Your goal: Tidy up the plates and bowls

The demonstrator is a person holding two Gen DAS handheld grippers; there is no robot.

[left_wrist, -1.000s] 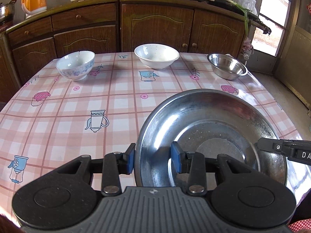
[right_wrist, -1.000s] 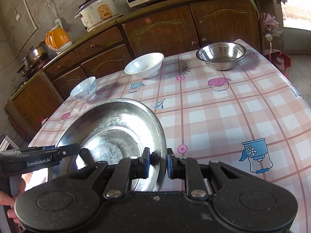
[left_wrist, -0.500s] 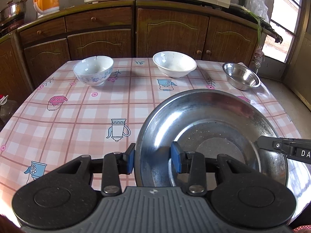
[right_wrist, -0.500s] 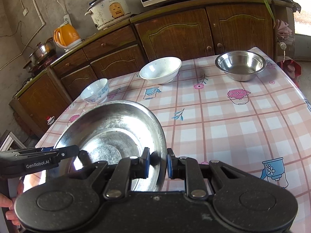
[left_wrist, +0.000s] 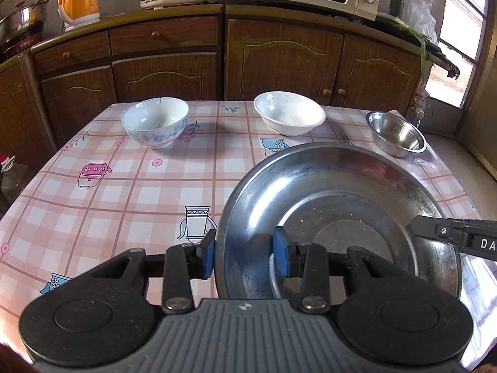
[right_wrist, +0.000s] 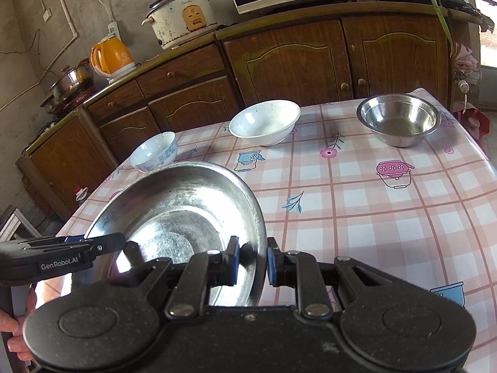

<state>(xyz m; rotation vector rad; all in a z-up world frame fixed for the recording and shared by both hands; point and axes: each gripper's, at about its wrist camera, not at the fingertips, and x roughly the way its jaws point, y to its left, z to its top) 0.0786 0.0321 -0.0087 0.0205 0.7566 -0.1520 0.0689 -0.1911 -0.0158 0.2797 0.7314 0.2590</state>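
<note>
1. Here, a wide steel plate is carried above the near part of the checked table, nothing in it but scuffs and specks.
2. The left gripper grasps its left rim, one blue pad inside, one outside; the right gripper clamps the opposite rim.
3. Along the far edge stand a floral bowl at left, a white bowl in the middle and a small steel bowl at right, all apparently empty.
4. The plate's near edge is hidden behind the gripper bodies; a hand is cut off at the frame's left edge.
</note>
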